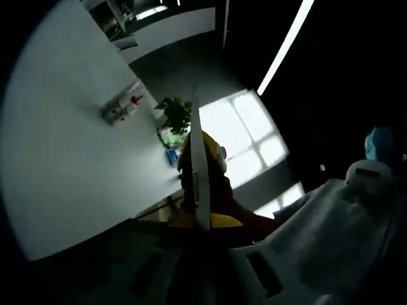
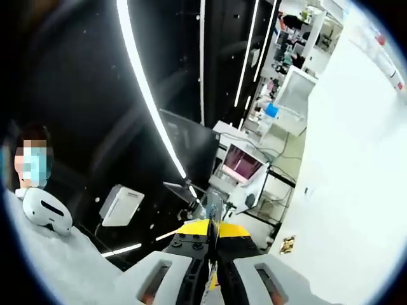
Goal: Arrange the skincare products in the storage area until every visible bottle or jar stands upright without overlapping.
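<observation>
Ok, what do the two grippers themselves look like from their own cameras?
The left gripper has pale, thin blade-like fingers rising from a yellow body with dark parts beneath. The right gripper has a yellow-and-black body with small screw holes, grey fingers pressed together, and two light grey housings below it, each with a dark slot. I see no cables or sleeves.

Small bottles (image 1: 122,107) stand on the table (image 1: 63,159), near a plant (image 1: 175,114).

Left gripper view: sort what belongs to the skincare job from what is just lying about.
Job: cluster of small containers, probably the skincare products; white table under them.
Lying about: potted plant; blue item beside it; white headset.
</observation>
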The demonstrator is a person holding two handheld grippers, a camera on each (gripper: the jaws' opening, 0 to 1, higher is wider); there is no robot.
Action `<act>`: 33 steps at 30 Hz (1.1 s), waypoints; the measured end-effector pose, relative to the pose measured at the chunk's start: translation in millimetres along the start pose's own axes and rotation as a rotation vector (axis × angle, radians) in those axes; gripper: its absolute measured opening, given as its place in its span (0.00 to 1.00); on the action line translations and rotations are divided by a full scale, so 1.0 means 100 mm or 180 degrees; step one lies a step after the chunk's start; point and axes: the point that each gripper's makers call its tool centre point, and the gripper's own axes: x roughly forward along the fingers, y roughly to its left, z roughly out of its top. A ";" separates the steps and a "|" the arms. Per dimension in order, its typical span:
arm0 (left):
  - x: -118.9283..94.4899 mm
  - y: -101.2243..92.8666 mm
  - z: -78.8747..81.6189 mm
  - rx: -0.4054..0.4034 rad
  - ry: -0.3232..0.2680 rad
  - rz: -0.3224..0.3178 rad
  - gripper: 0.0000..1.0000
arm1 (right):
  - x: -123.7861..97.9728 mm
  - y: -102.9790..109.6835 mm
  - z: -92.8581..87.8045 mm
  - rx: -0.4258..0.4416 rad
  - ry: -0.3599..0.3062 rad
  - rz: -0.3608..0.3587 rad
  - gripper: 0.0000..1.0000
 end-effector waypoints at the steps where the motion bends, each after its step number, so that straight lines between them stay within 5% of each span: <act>1: 0.00 0.00 0.01 0.0014 0.0005 0.0006 0.00 | 0.00 -0.01 -0.01 -0.0036 0.0016 -0.0009 0.00; 7: -0.03 0.05 0.18 0.0062 -0.0077 0.0075 0.00 | -0.05 -0.16 -0.11 -0.0630 0.0307 -0.0377 0.37; 12: -0.06 0.08 0.30 0.0122 -0.0118 0.0125 0.00 | -0.22 -0.23 -0.08 -0.1204 0.0359 -0.0725 0.34; 16: -0.11 0.12 0.43 0.0124 -0.0214 0.0159 0.00 | -0.44 -0.30 0.03 -0.2253 0.0290 -0.1266 0.42; 20: -0.11 0.20 0.54 0.0133 -0.0219 0.0252 0.00 | -0.63 -0.45 -0.06 -0.2578 0.0490 -0.1754 0.59; 24: -0.07 0.19 0.68 0.0137 -0.0276 0.0215 0.00 | -0.76 -0.63 -0.19 -0.2684 0.0796 -0.2061 0.57; 29: 0.00 0.24 0.81 0.0177 -0.0268 0.0289 0.00 | -0.77 -0.74 -0.19 -0.3040 0.0931 -0.2333 0.56; 33: 0.04 0.26 0.93 0.0196 -0.0268 0.0302 0.00 | -0.74 -0.85 -0.22 -0.3113 0.1088 -0.2388 0.59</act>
